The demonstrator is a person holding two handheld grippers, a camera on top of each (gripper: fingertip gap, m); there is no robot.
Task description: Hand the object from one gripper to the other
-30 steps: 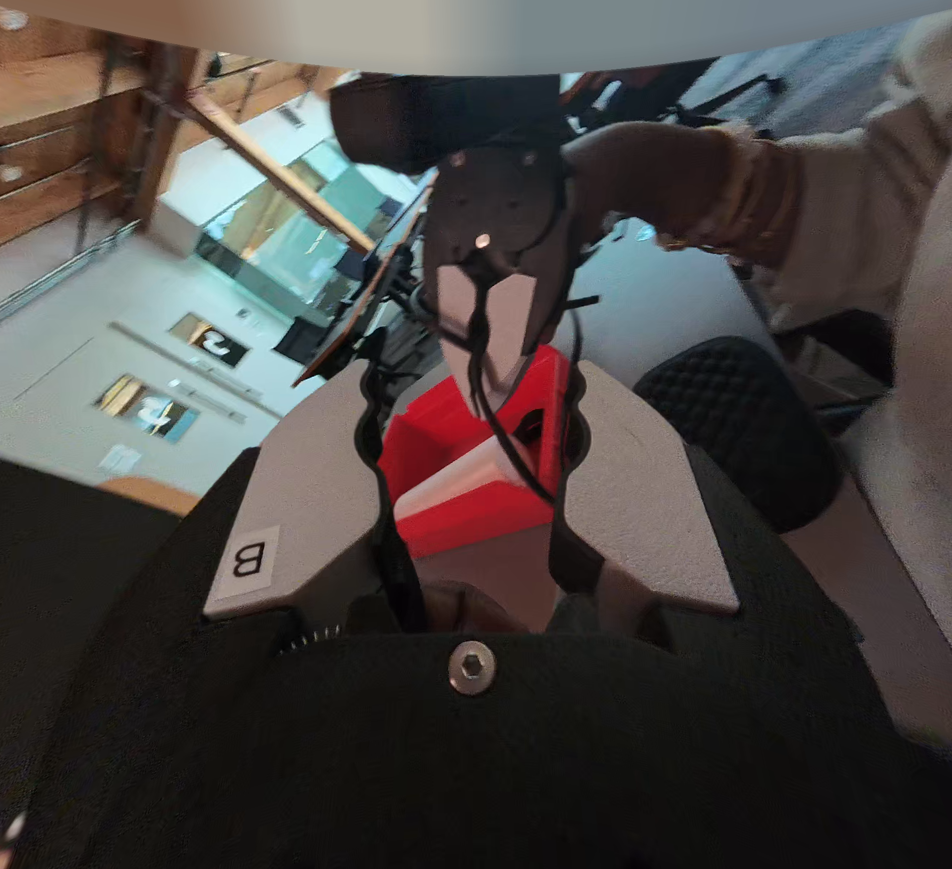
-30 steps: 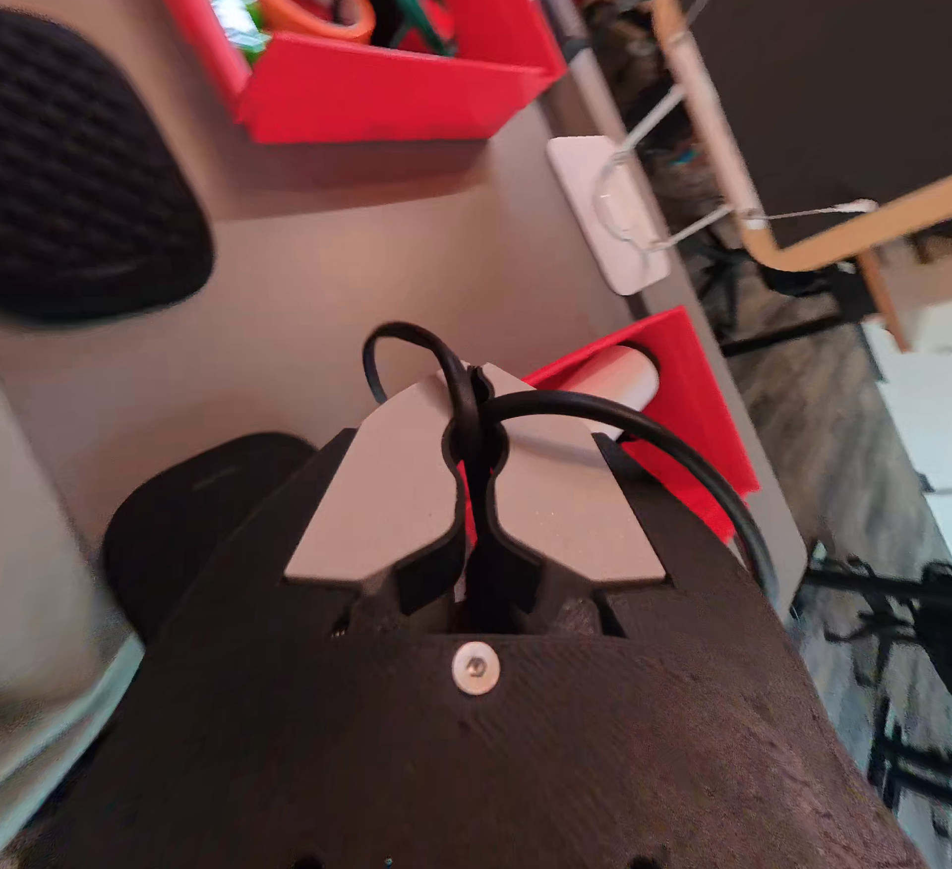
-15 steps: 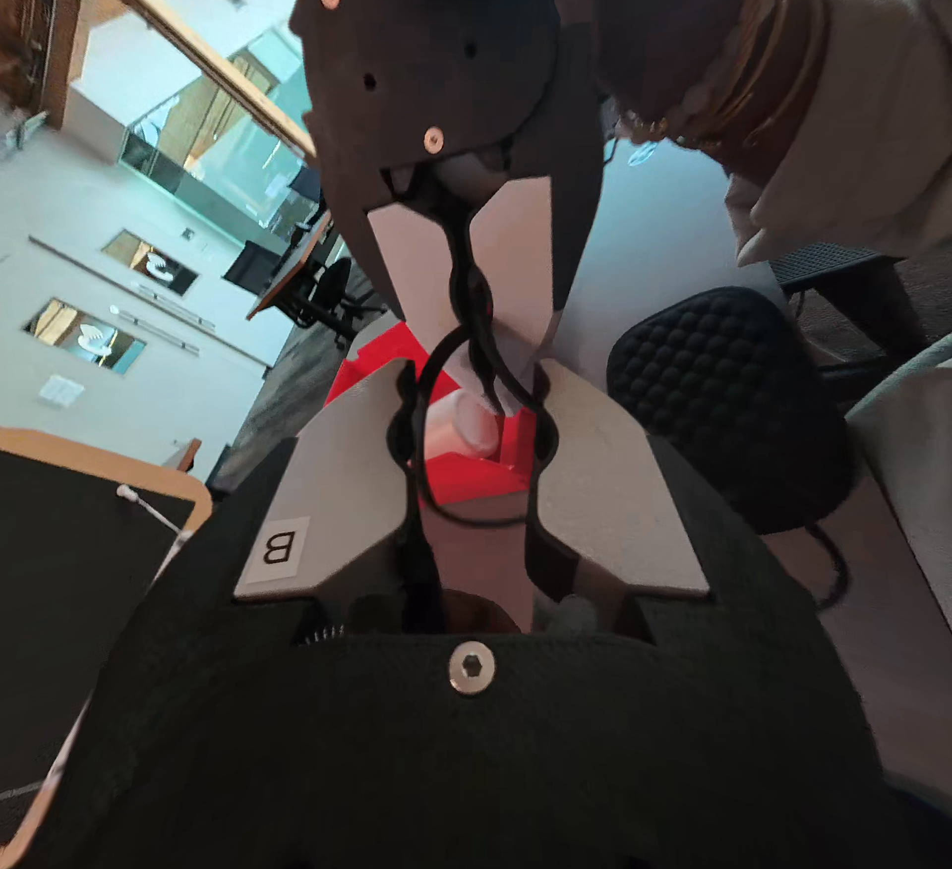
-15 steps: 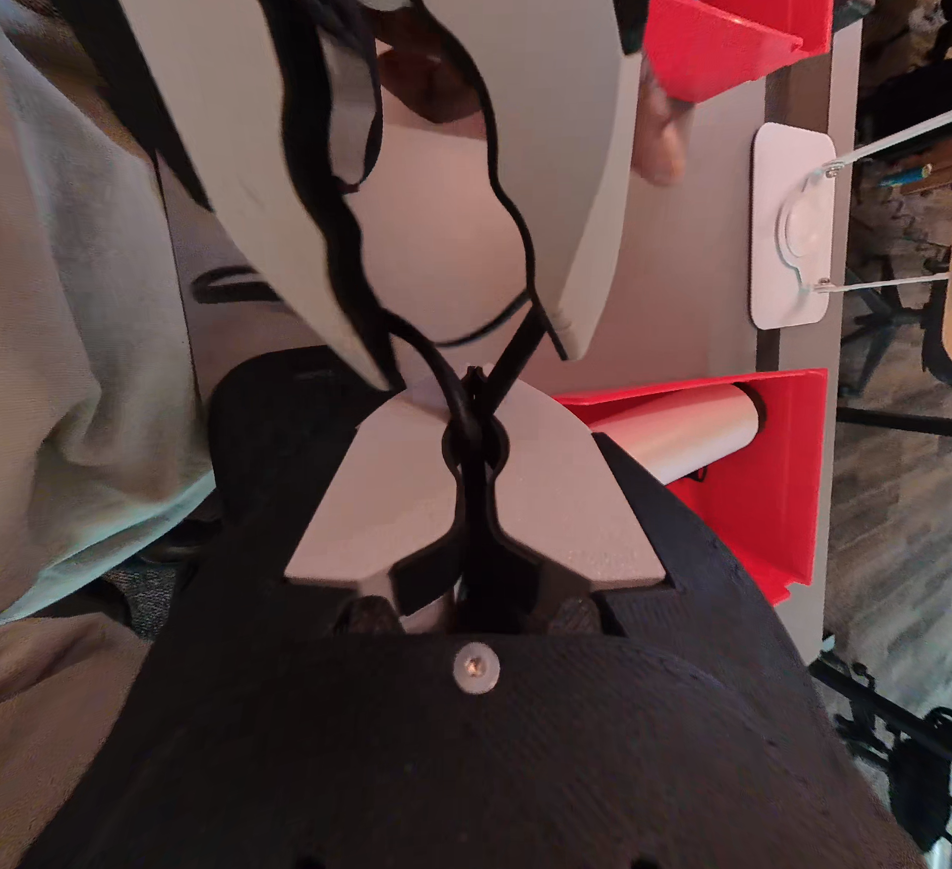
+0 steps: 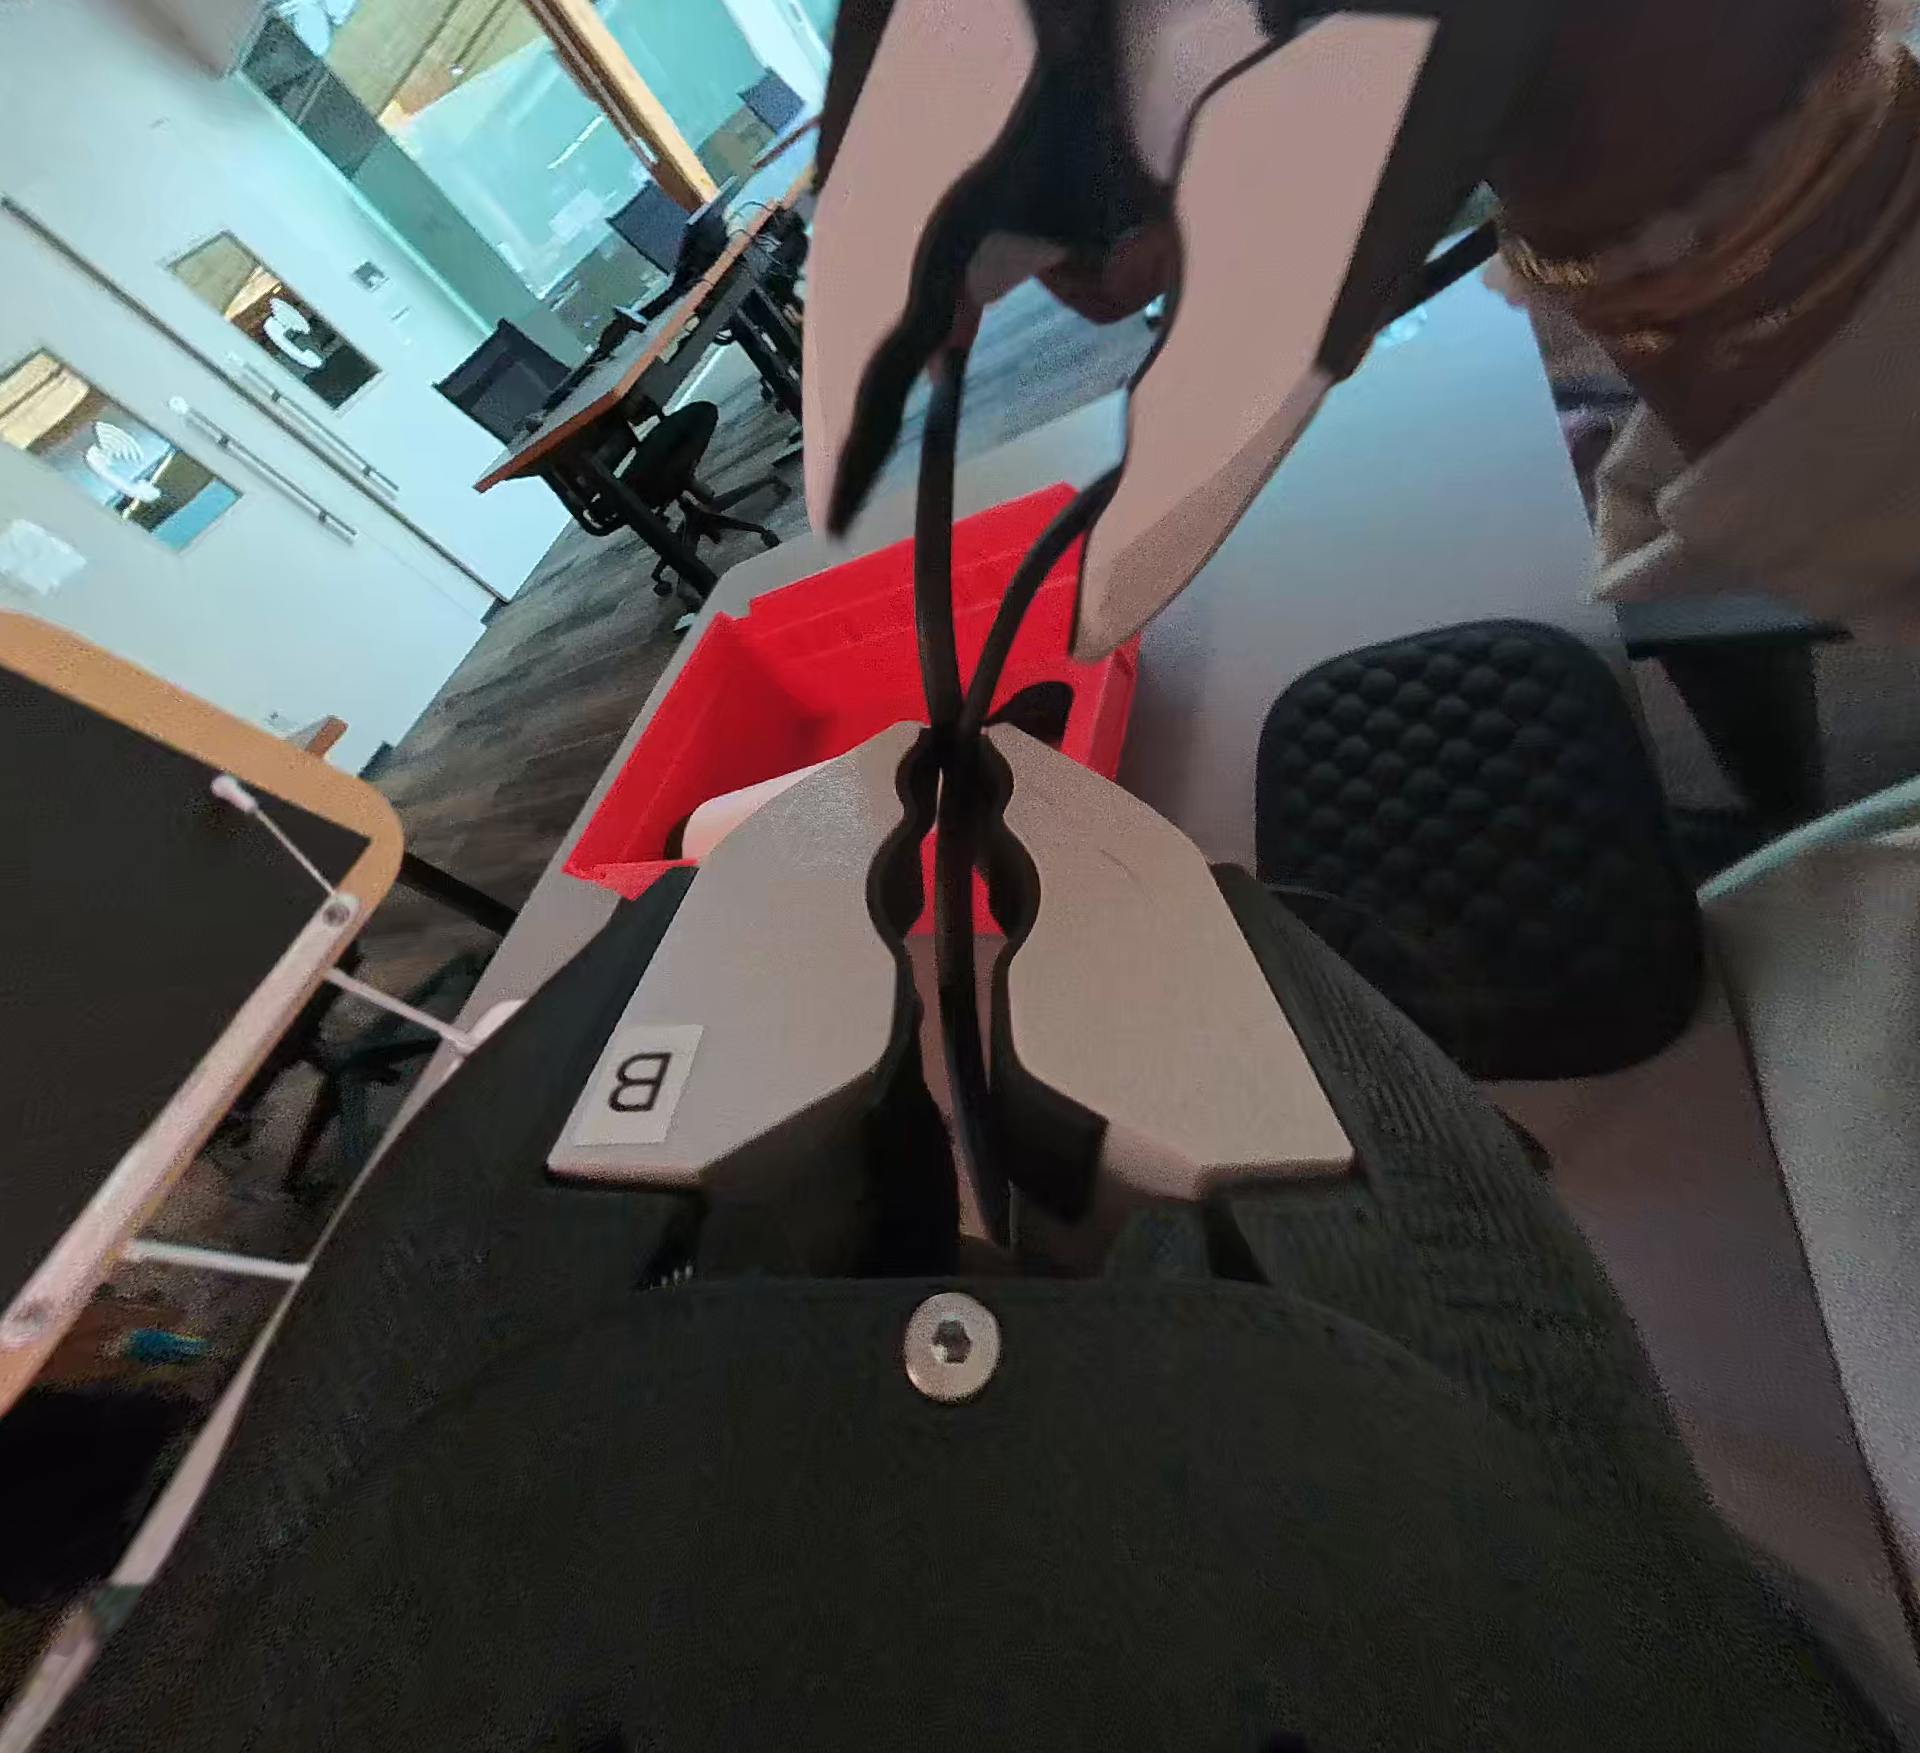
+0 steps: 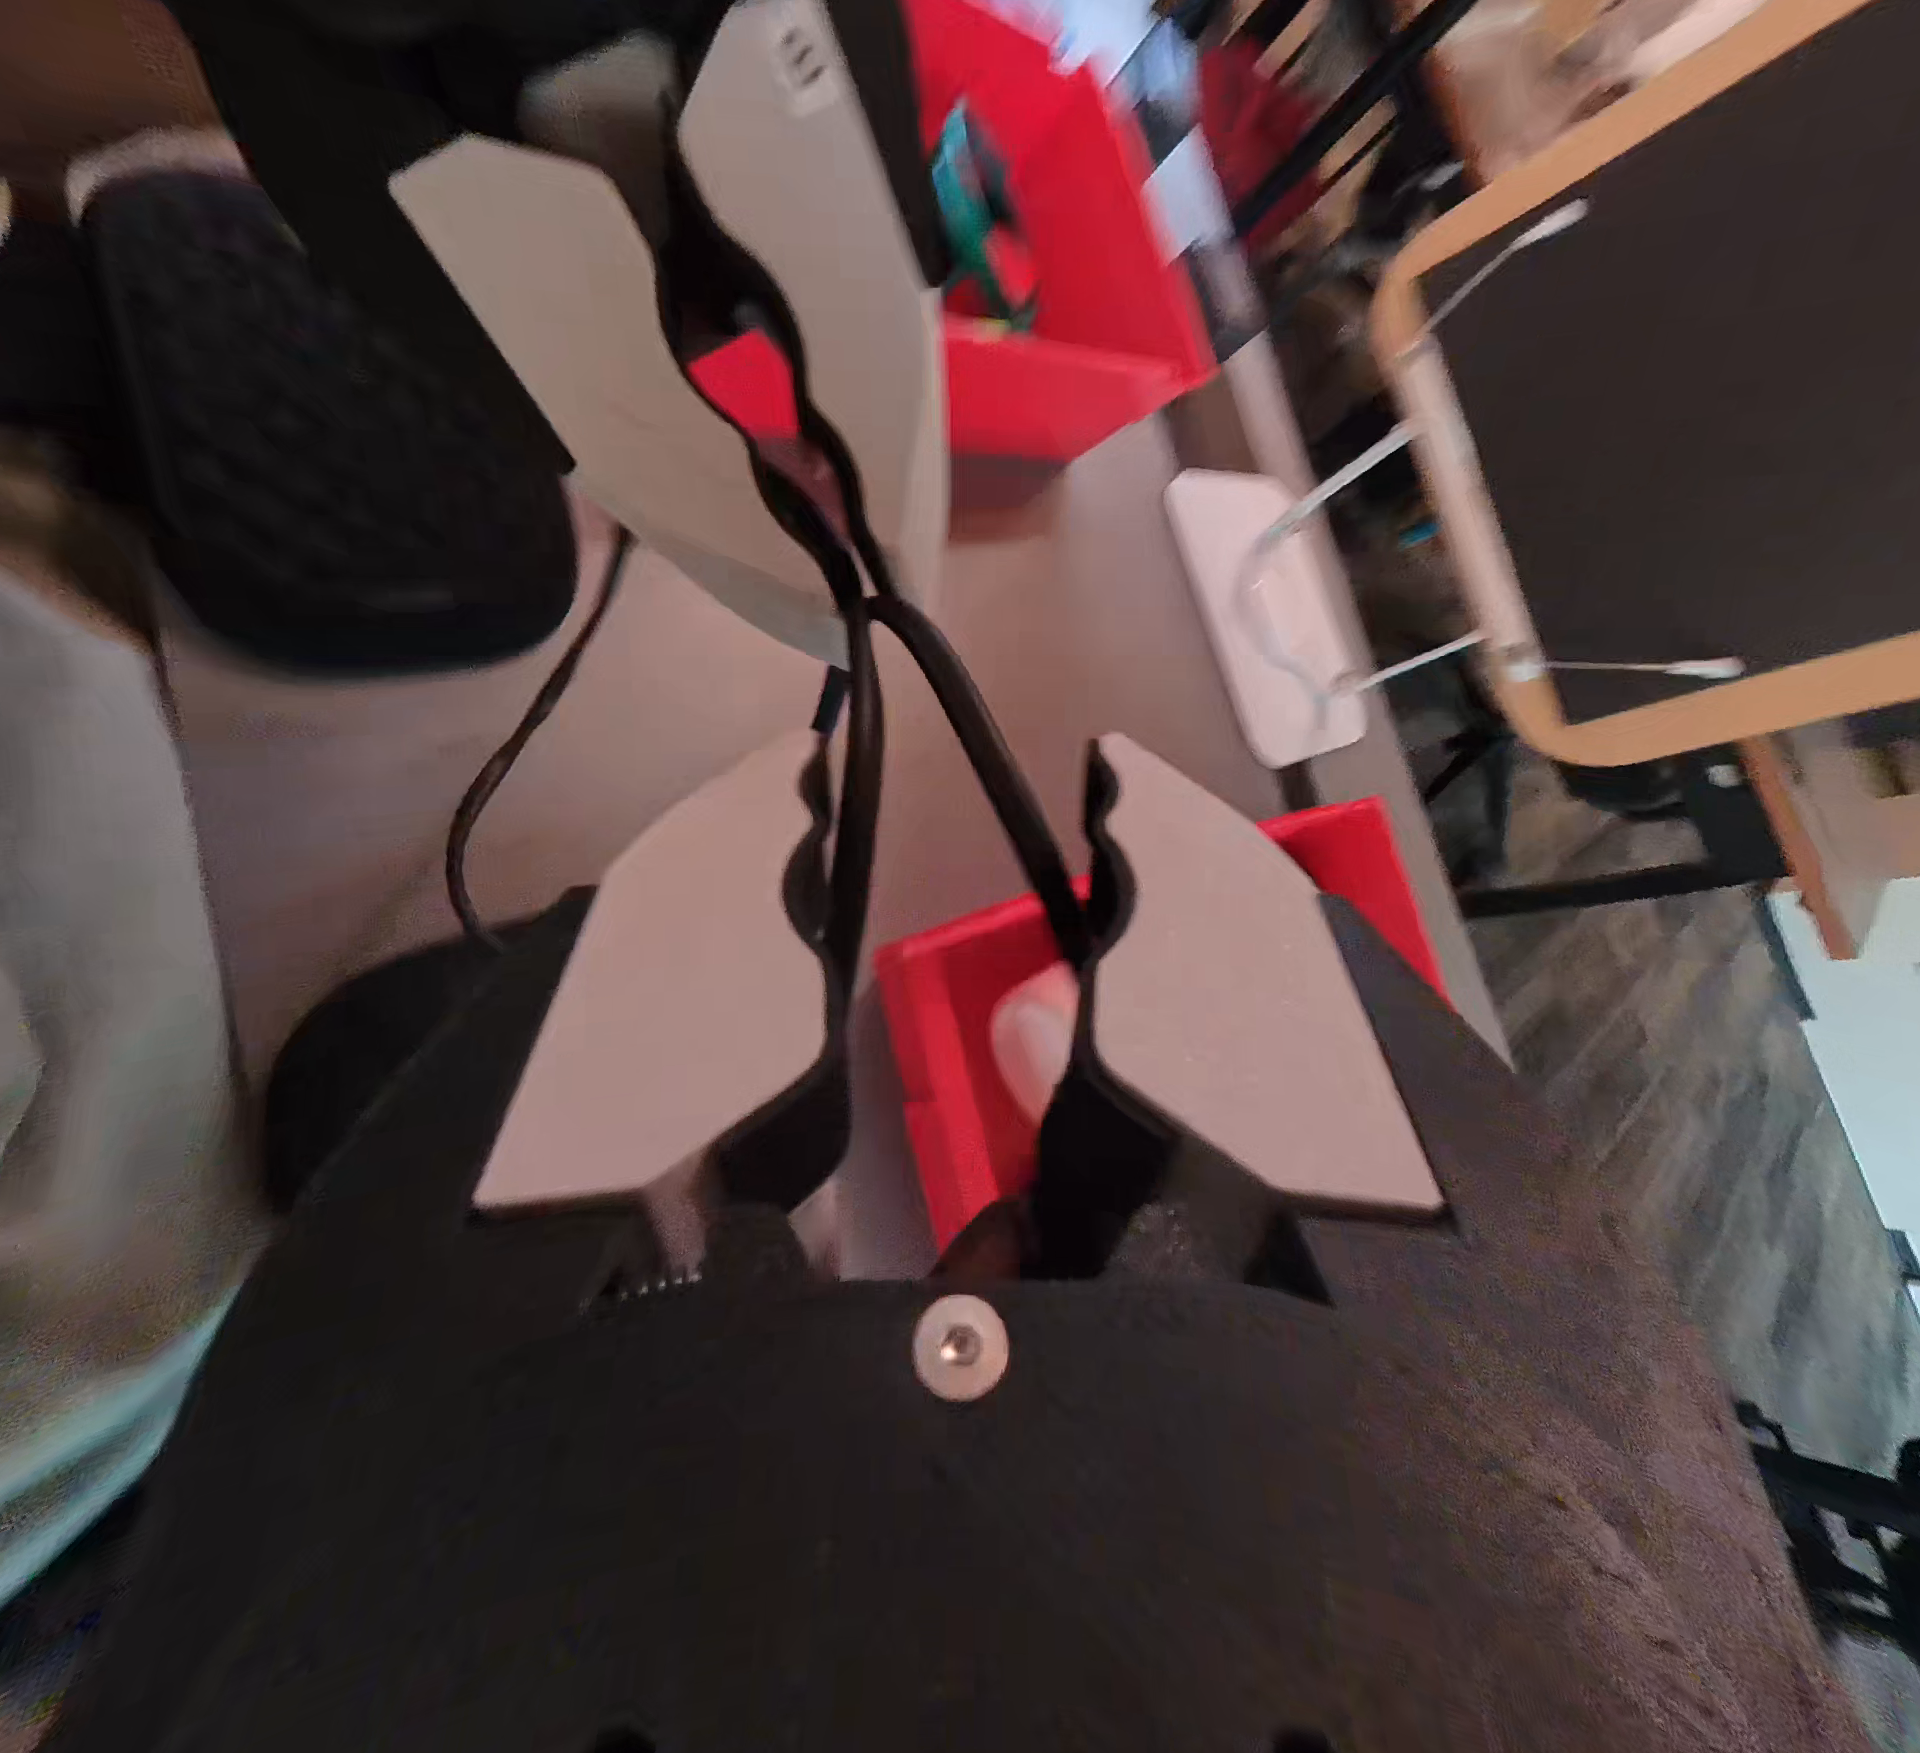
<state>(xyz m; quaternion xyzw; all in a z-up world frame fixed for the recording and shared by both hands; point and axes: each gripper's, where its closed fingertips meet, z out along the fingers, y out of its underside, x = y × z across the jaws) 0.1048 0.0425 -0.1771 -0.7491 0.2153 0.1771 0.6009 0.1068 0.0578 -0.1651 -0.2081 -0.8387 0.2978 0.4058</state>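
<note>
A black cable (image 5: 932, 560) hangs in two strands between the two grippers, above the grey table (image 5: 1382, 498). My left gripper (image 5: 951, 753) is shut on the cable at its fingertips. In the right wrist view the left gripper (image 6: 847, 597) shows from the front, pinching the cable (image 6: 971, 727). My right gripper (image 6: 956, 753) is open, and the two strands run loosely between its fingers. In the left wrist view the right gripper (image 5: 966, 576) hangs above with its jaws spread around the strands. A person's hand and sleeve hold it.
A red bin (image 5: 831, 654) with a white roll (image 5: 732, 820) sits at the table edge below the grippers. A black mesh pad (image 5: 1455, 851) lies on the right. A second red bin (image 6: 1049, 373) holds several items. A white plate (image 6: 1262, 623) and a wood-framed black board (image 6: 1683, 373) stand beside the table.
My left gripper closed on the cable. My right gripper, shut on the cable before, opened and pulled back a little, so the cable is now held by the left.
</note>
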